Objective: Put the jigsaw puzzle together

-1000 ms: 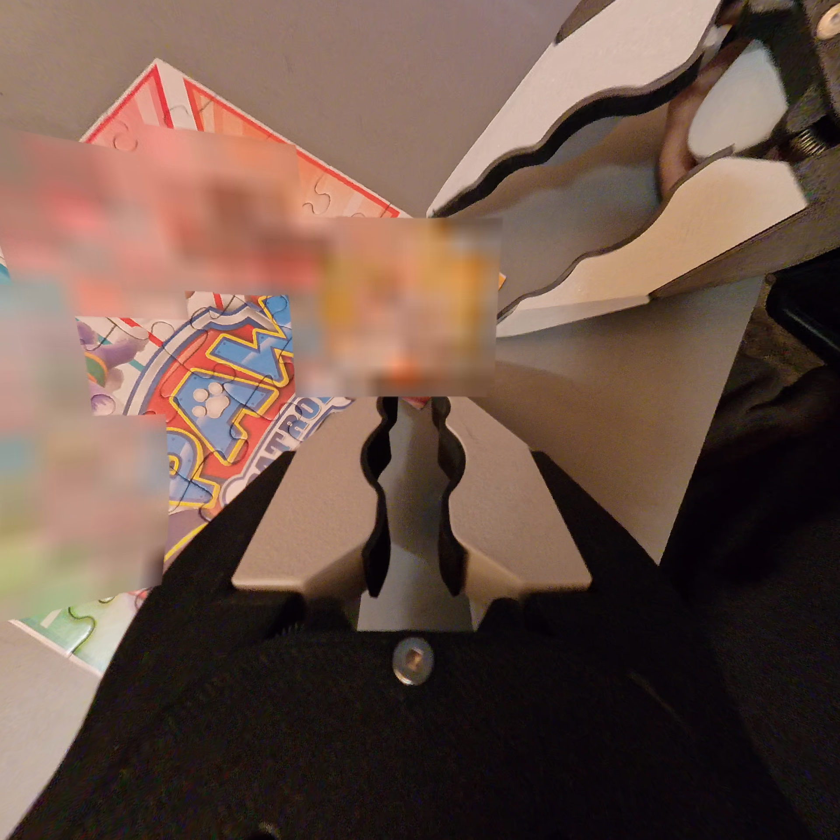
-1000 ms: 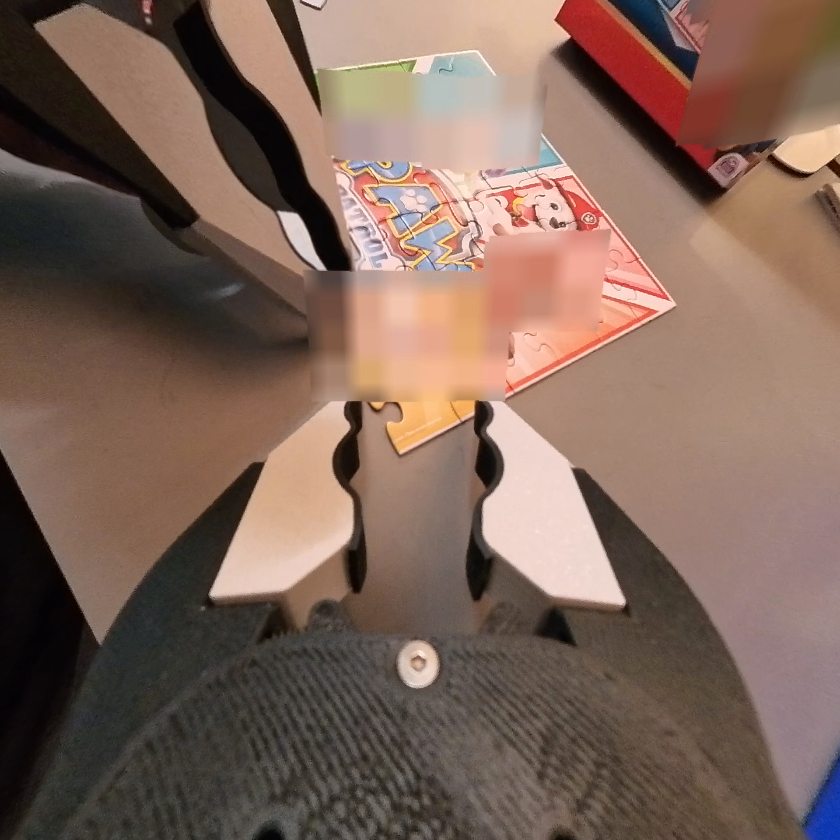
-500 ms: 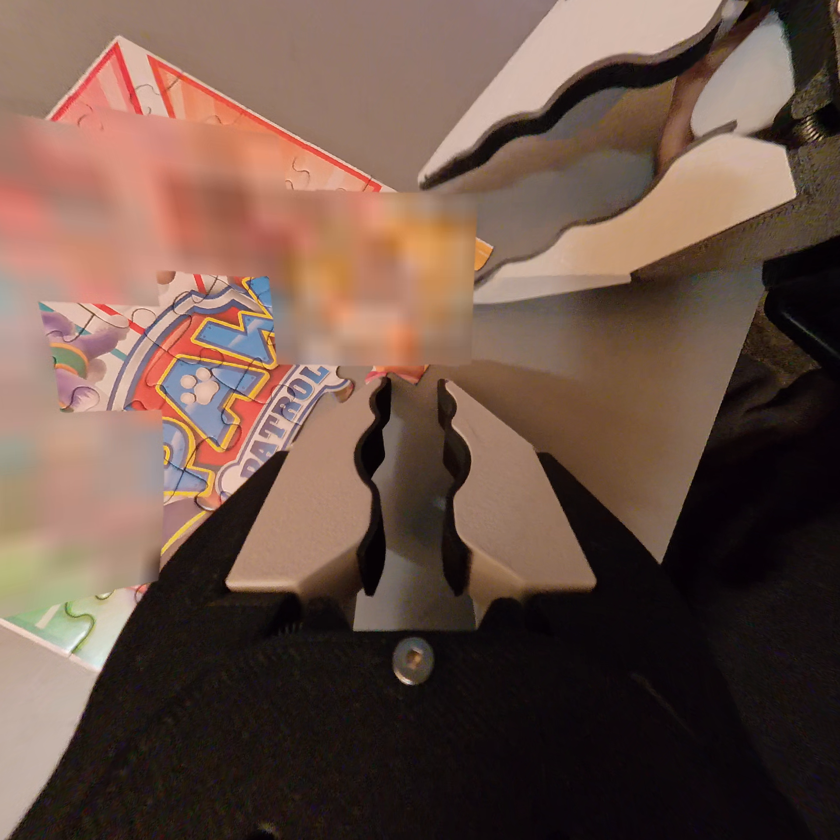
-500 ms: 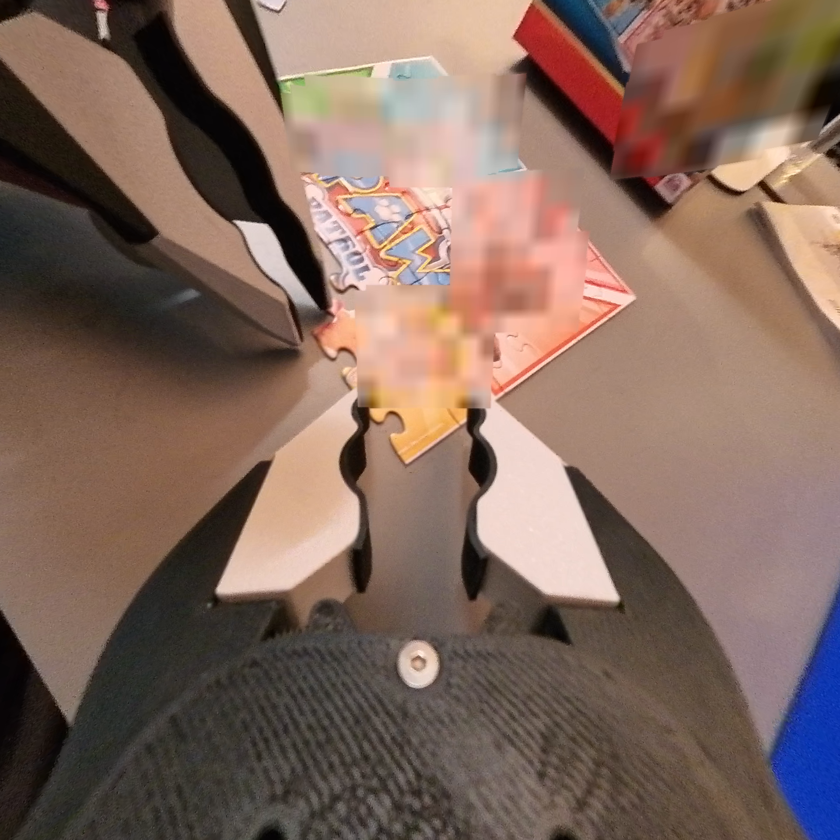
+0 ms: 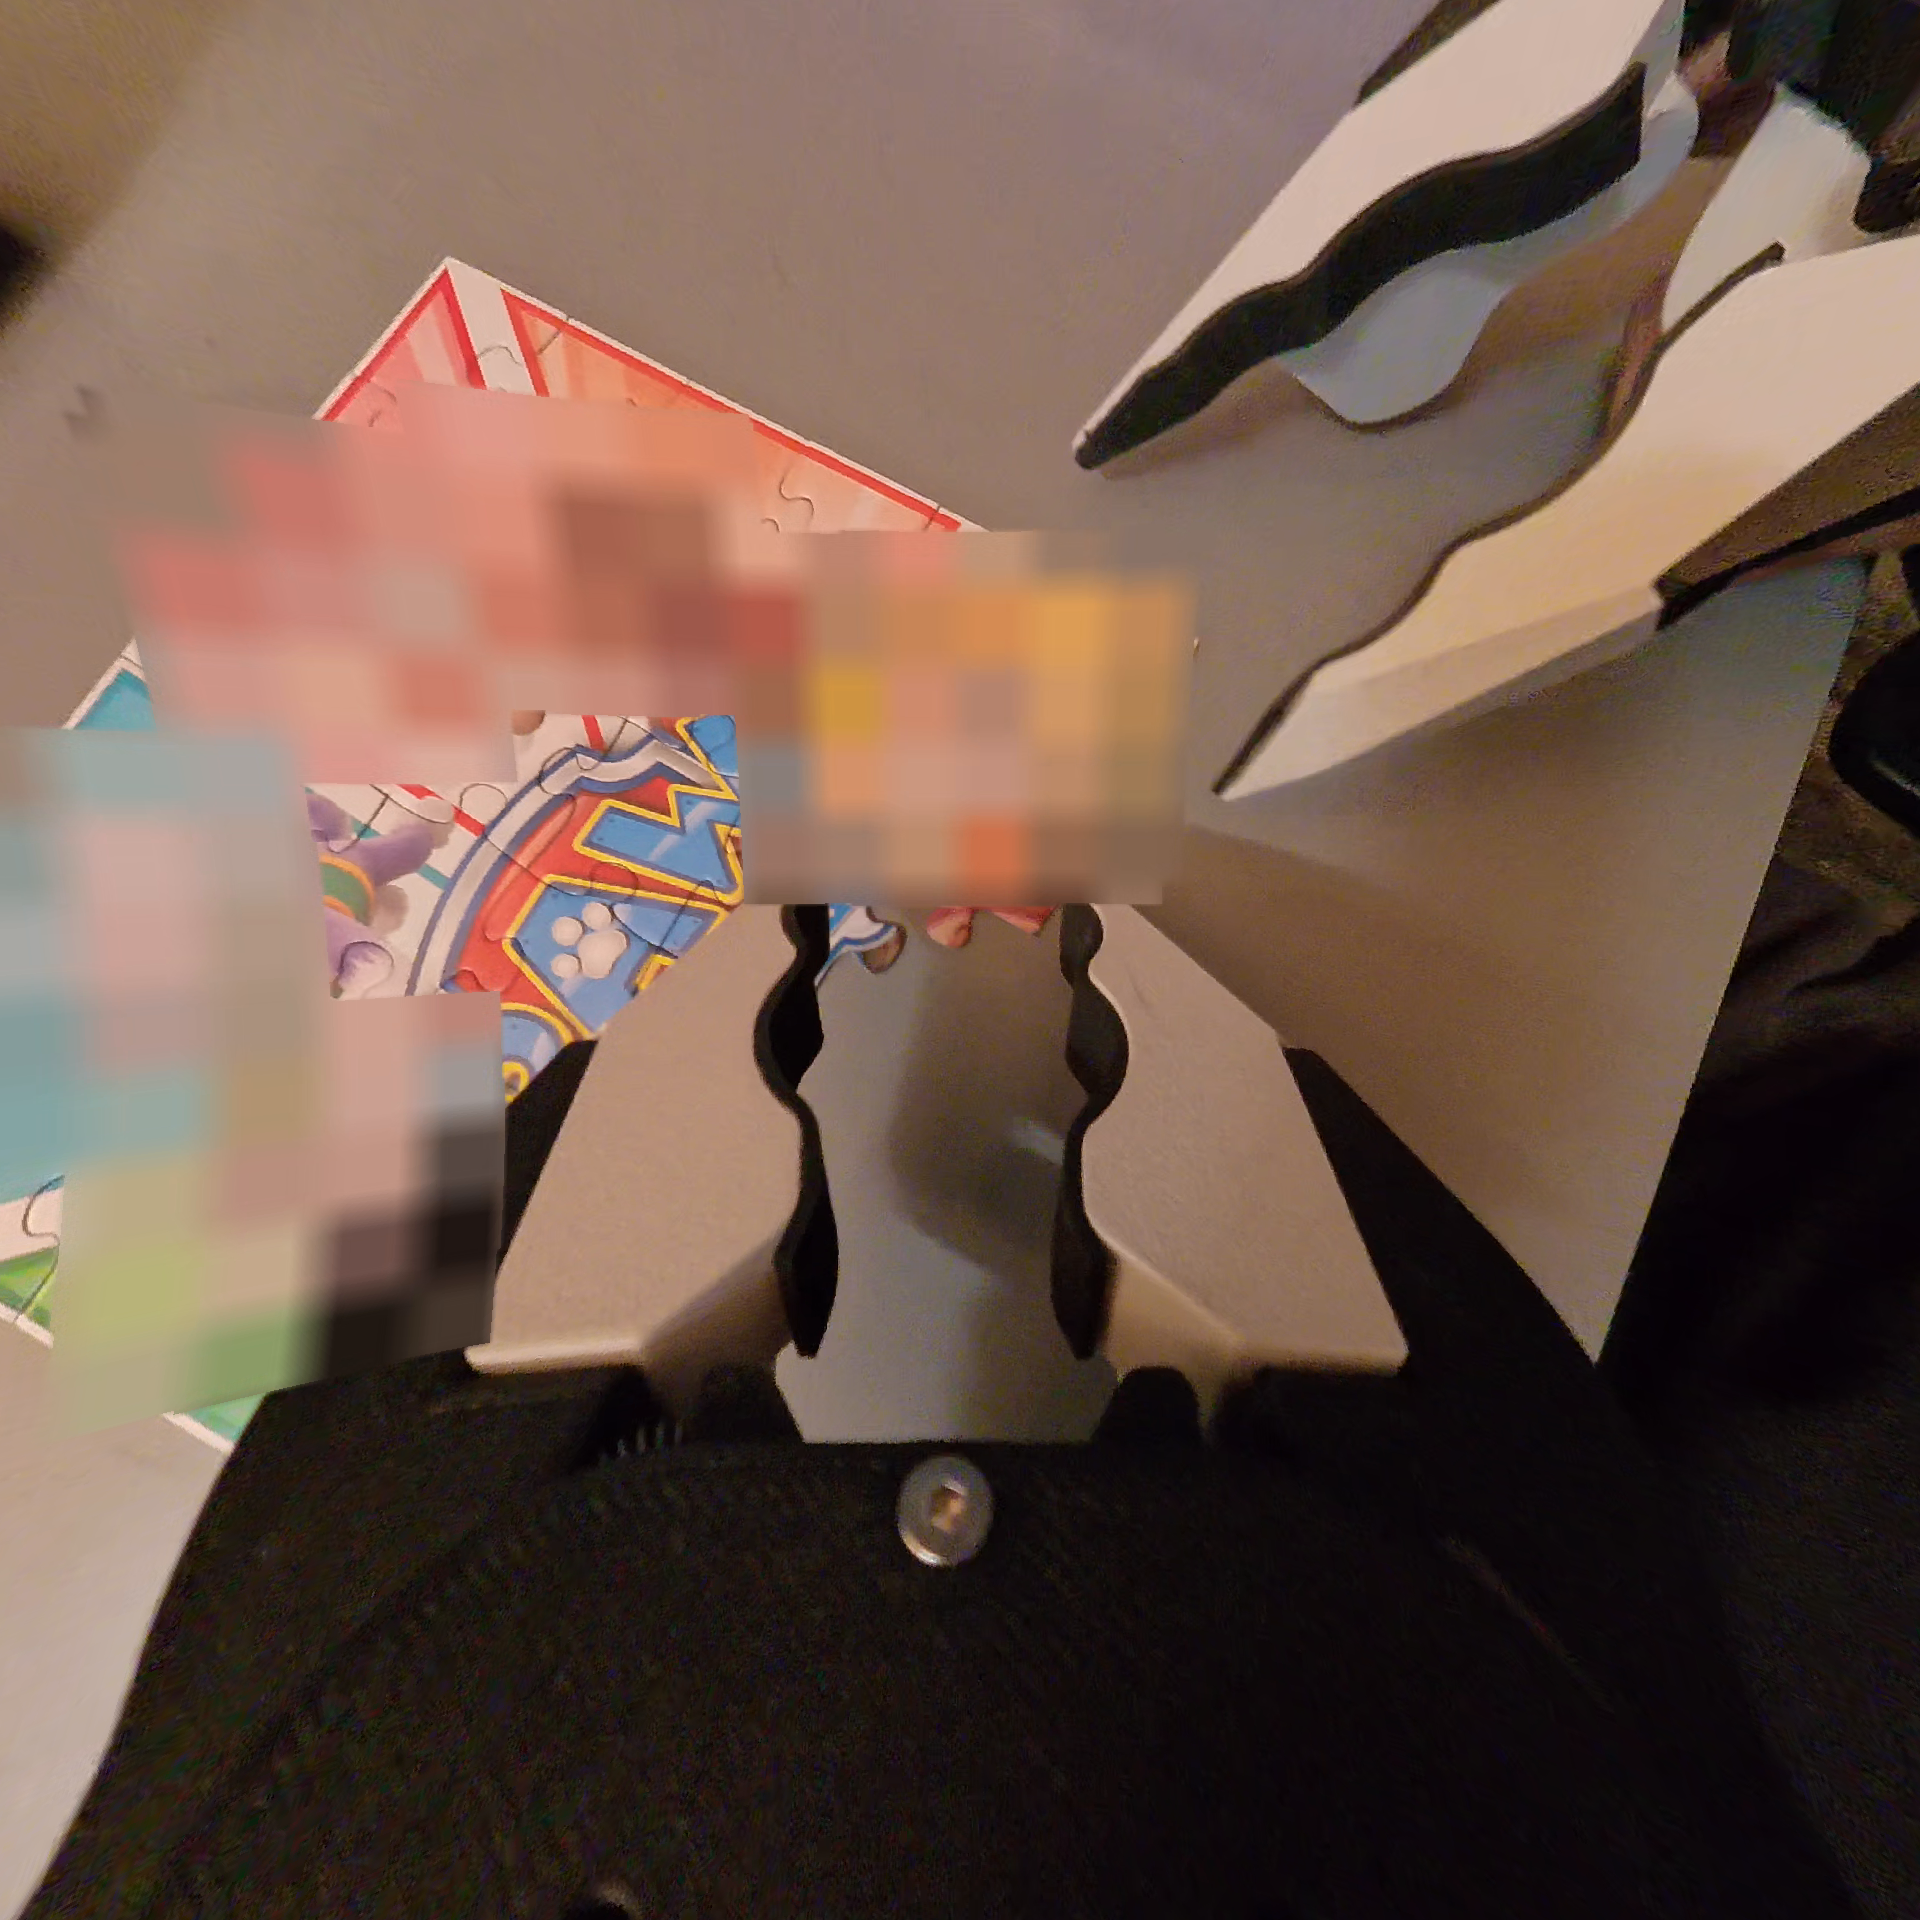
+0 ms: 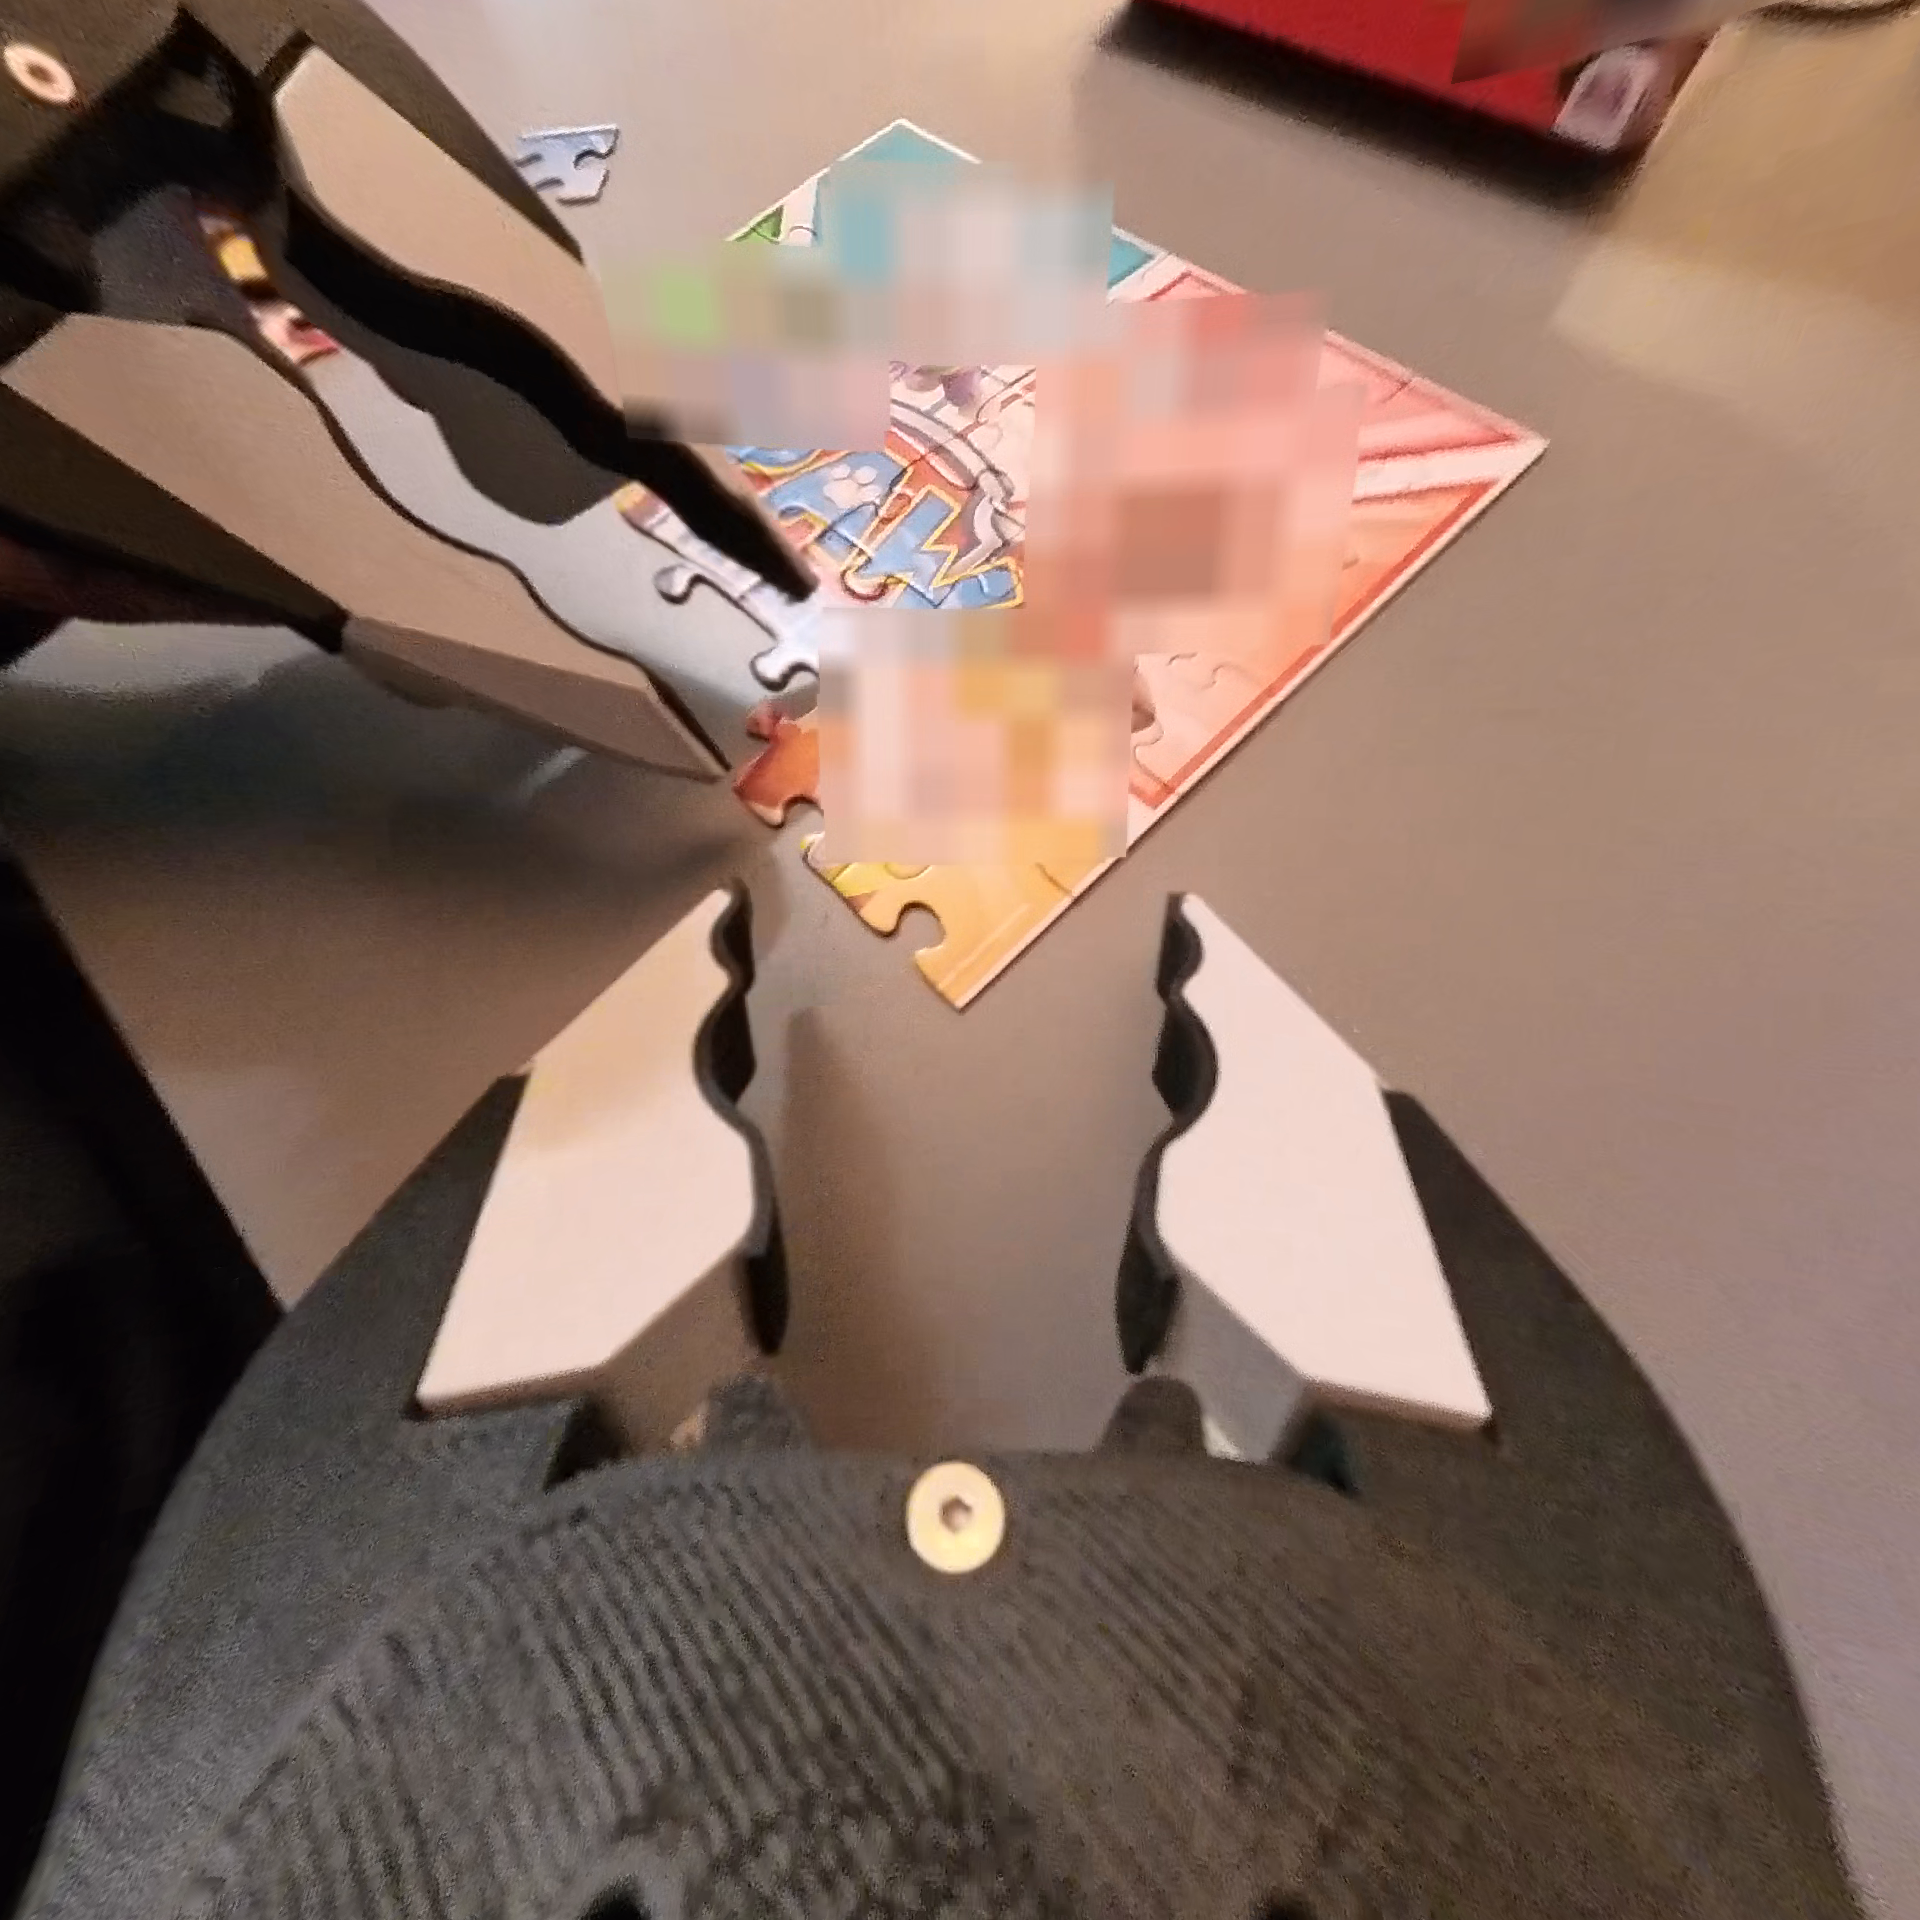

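At about ten o'clock in the right wrist view, the left gripper reaches in with its two fingers spread apart and nothing between them. Its lower fingertip is just beside an orange jigsaw piece at the unfinished edge of the puzzle; I cannot tell if they touch. In its own view the left gripper is released, and only grey table shows between the pads.

At twelve o'clock, in the middle, the partly assembled jigsaw puzzle lies flat on the table, with one corner pointing at the camera. A loose blue puzzle piece lies apart at eleven o'clock, and a red box stands at one o'clock at the far edge.

The right gripper is wide open and empty, above the table just before the near yellow corner of the puzzle. In the left wrist view it shows at two o'clock, its fingers also parted.
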`<state>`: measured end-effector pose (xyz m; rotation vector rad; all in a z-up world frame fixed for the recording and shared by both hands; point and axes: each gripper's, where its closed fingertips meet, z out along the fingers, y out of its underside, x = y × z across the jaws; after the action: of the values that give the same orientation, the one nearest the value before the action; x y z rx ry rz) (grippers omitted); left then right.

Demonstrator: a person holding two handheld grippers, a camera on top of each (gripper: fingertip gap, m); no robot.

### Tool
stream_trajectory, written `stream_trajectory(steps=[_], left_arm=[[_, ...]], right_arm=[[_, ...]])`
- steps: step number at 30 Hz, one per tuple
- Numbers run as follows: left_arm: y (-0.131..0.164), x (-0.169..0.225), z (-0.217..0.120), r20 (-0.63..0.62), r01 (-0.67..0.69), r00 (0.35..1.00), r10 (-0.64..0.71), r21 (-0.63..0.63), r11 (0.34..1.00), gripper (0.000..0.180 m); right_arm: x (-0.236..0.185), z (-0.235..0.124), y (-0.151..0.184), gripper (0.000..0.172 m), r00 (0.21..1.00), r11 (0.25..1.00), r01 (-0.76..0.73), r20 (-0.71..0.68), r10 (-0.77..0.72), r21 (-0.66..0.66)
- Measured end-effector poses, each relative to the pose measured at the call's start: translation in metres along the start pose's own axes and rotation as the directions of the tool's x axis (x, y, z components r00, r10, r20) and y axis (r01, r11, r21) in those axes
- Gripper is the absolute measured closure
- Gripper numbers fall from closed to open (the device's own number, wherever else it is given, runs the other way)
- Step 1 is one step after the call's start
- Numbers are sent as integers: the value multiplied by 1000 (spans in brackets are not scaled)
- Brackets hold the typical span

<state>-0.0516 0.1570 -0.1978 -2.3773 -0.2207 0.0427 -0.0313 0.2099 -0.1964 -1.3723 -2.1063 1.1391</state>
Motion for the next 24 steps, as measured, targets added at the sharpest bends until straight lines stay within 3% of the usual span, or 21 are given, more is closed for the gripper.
stream_trajectory(steps=[1, 5, 12, 18, 24], left_arm=[[-1, 0, 1, -11, 1, 1000, -1, -1, 1000, 137], [-3, 10, 10, -81, 6, 997, -7, -11, 1000, 132], [-1, 14, 19, -70, -19, 997, 18, -15, 1000, 134], [-2, 14, 18, -91, 4, 996, -4, -5, 1000, 135], [-2, 14, 18, -93, -1, 996, 1, 2, 1000, 136]], right_arm=[[-1, -1, 2, 89, 1000, 1000, -25, 6, 25, -8], [-12, 0, 8, 82, 996, 996, -80, 23, 81, -32], [-34, 8, -2, 69, 983, 986, -169, 68, 169, -3], [-32, 8, -10, 69, 959, 965, -262, 118, 256, 33], [-33, 10, -10, 70, 973, 976, -217, 91, 213, 32]])
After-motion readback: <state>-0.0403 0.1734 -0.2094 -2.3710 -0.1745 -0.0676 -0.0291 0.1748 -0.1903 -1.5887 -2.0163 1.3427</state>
